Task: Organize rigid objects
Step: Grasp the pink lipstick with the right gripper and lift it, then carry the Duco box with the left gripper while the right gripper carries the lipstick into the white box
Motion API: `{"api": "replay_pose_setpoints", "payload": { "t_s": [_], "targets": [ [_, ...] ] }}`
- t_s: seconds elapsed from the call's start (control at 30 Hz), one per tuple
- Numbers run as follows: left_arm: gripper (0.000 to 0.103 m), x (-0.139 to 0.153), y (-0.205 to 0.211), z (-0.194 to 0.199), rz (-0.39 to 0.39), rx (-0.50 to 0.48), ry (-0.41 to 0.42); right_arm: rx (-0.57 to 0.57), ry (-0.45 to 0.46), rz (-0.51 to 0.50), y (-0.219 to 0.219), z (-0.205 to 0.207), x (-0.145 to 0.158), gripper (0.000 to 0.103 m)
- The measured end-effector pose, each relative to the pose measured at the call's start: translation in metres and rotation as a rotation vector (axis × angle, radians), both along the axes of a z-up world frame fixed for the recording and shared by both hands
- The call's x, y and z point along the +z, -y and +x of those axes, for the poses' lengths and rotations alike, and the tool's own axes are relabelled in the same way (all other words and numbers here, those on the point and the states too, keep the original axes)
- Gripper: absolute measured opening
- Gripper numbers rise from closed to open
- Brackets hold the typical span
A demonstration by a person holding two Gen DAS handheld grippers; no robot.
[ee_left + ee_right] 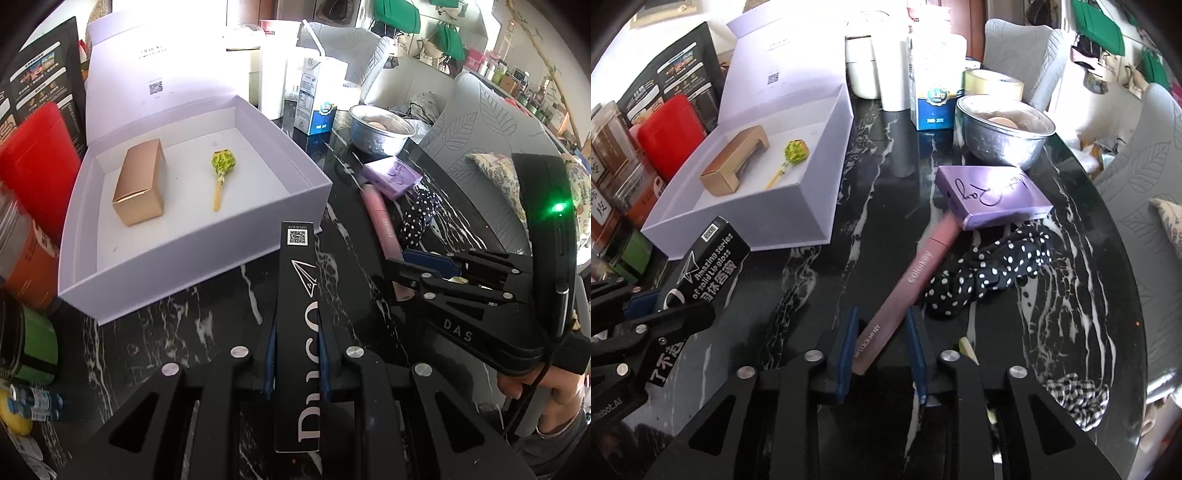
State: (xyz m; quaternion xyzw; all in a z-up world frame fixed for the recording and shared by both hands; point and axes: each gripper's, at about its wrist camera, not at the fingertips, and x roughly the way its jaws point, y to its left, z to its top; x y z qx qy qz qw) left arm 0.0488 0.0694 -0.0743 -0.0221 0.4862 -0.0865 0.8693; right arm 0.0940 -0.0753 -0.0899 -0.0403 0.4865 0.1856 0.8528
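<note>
left wrist view: left hand-held gripper point(297, 373) pinches black lip gloss box point(298, 332) near white box point(199, 236) | right hand-held gripper point(882, 354) spread around pink tube point(905, 291) on tabletop point(798, 280)

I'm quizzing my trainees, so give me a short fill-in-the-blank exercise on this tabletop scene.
1. The left hand-held gripper is shut on a long ____ box.
2. In the white gift box, the lollipop lies beside a ____ carton.
3. The pink tube has its far end under the ____ box.

Missing words: black; gold; purple
</note>
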Motion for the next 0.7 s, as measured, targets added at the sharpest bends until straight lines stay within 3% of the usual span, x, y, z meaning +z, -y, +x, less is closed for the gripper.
{"api": "replay_pose_setpoints", "payload": {
  "t_s": [0.17, 0.7],
  "targets": [
    [0.018, -0.002, -0.002, -0.013, -0.014, 0.016, -0.008, 0.015, -0.002, 0.002, 0.001, -0.016, 0.0, 0.014],
    [0.018, -0.014, -0.007, -0.068, -0.098, 0.038, -0.052, 0.051, -0.016, 0.016, 0.008, -0.1, 0.0, 0.014]
  ]
}}
